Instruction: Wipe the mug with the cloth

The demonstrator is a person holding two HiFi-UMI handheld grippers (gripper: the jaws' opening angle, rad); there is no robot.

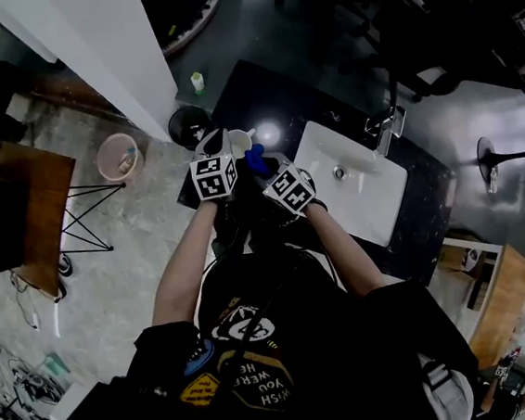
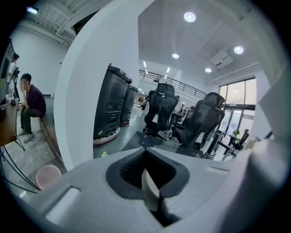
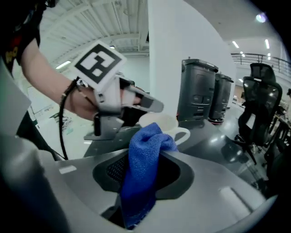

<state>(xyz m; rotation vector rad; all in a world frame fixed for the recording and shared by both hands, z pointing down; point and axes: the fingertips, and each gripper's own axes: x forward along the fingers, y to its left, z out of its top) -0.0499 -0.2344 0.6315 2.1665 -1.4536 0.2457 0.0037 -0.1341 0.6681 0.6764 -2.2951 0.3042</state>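
The right claw (image 3: 142, 182) is clenched on the blue cloth (image 3: 144, 159), whose upper fold sits right by the white mug (image 3: 163, 124). Beyond it, the left claw (image 3: 150, 107) grips the mug only by its thin rim, above the dark bench (image 1: 326, 104). Pressing hard with the cloth could lever the mug out of that narrow grip and drop it
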